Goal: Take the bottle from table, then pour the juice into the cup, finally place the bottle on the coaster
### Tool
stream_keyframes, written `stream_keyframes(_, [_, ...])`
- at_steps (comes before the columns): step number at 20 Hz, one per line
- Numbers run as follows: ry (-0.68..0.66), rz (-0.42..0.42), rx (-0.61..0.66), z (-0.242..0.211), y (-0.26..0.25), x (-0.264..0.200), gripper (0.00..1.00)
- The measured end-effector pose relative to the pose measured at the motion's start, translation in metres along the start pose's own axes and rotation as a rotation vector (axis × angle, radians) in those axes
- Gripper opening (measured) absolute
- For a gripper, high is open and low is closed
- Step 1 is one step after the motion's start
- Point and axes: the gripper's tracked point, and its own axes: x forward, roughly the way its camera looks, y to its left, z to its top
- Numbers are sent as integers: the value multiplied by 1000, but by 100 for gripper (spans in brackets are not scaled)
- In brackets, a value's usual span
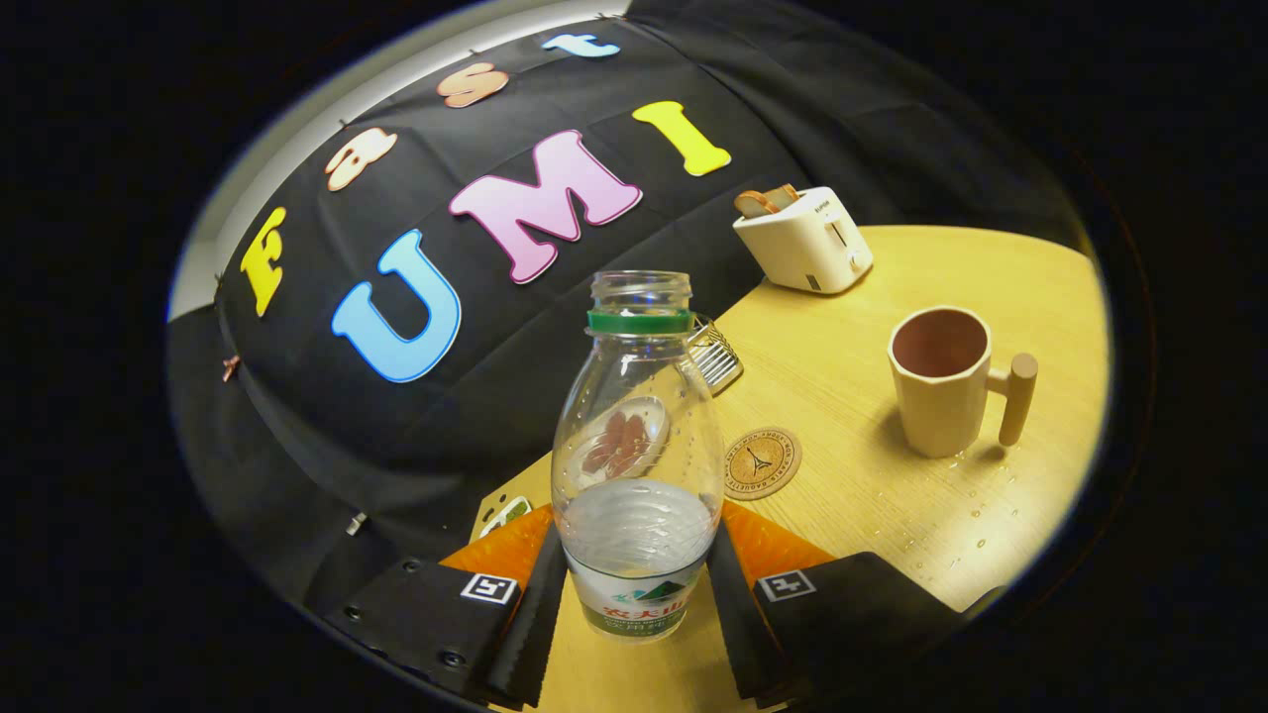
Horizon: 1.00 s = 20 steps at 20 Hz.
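A clear plastic bottle [636, 451] with a green neck ring and no cap stands between my fingers, partly filled with clear liquid. My gripper [634, 604] is shut on its lower body, both fingers pressing its sides. The whole scene is tilted, so the bottle leans with the gripper above the wooden table [872, 475]. A beige cup [946, 381] with a wooden handle stands upright beyond my right finger. A round cork coaster [761, 462] lies flat on the table just right of the bottle, between it and the cup.
A cream toaster [807, 238] with bread in it stands at the table's far edge. A small wire rack [715, 355] sits behind the bottle. A plate [505, 515] peeks out beside my left finger. Water droplets [976, 515] dot the table near the cup.
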Motion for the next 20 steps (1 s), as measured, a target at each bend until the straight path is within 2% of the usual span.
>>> stream_keyframes(2, [15,-9,88,2,-9,-1,72])
stream_keyframes(12, [88,-23,361,17,-39,8,72])
stream_keyframes(20, [86,-52,578,32,-65,16,72])
